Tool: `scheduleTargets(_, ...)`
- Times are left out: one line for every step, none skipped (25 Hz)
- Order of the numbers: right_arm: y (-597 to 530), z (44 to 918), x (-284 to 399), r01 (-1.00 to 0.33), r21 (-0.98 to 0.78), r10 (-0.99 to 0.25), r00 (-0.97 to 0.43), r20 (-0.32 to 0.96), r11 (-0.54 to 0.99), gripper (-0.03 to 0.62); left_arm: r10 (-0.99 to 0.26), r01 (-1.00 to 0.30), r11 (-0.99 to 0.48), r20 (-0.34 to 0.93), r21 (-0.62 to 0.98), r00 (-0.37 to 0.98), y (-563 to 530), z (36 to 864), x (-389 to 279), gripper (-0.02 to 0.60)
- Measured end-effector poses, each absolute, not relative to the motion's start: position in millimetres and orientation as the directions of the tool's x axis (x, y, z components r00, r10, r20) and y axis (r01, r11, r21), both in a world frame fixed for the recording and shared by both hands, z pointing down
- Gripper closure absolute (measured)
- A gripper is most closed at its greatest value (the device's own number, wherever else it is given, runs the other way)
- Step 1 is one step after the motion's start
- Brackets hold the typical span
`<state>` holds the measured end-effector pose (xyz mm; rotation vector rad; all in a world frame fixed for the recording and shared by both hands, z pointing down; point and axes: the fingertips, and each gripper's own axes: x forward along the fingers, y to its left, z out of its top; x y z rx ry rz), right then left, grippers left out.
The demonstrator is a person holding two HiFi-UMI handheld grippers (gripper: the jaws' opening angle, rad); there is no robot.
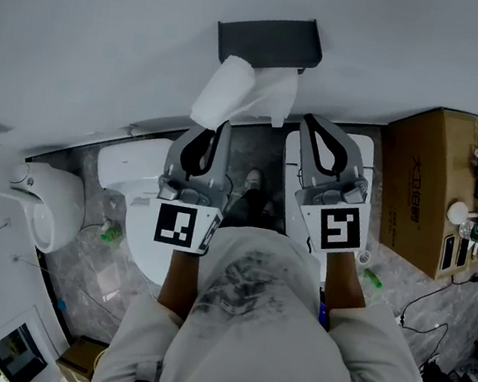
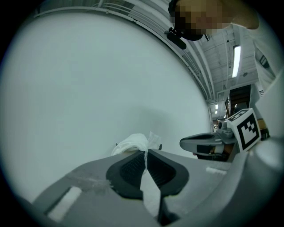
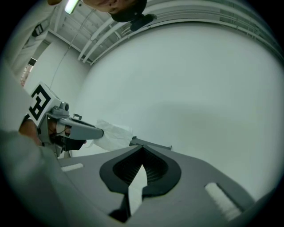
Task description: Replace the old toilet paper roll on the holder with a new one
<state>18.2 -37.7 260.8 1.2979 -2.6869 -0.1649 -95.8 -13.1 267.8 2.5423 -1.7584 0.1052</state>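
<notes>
Roll (image 1: 221,90): white, off the holder (image 1: 266,42), held in the air just below and in front of its left end.
Roll axis: slanted in the head view; the upper end is tipped toward the holder and the lower end is met by the left gripper (image 2: 145,154).
Sheet (image 1: 279,101): a loose tail is hung from the holder's right part, beside the roll. Whether it is joined to the roll cannot be told.
Left gripper: clamped on the roll's paper, with a crumpled strip pinched between the pads.
Right gripper (image 3: 142,150): jaws are pressed together. Only a pale sliver is seen between the pads and nothing past the tips, so it is judged empty.
Holder: a dark bracket fixed to the wall (image 1: 111,33), ahead of both grippers.
Nearer hand: the right tips are seen just beside the holder's right end and the sheet, while the left tips are kept lower, behind the roll.
Next move, judged: it turns on the roll's axis being swung level with the holder.
</notes>
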Motion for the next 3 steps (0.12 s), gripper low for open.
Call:
scheduleTargets(-37.6, 260.4, 18.7, -0.768, 0.161, -0.784, -0.614, 0.089, 0.620, 0.592, -0.932, -0.936, -0.353, 0.083, 0.001, 0.352, -12.9, 267.1, -95.0, 0.566)
scheduleTargets(-37.6, 259.9, 19.2, -0.768, 0.158, -0.784, -0.615, 0.088, 0.620, 0.592, -0.932, -0.935, -0.354, 0.082, 0.000, 0.352, -13.0, 266.4, -94.1, 0.566)
scheduleTargets(-37.7, 259.4, 19.7, -0.768, 0.155, -0.783, -0.616, 0.086, 0.621, 0.592, -0.932, -0.935, -0.354, 0.082, -0.001, 0.353, -13.1, 265.6, -93.1, 0.566)
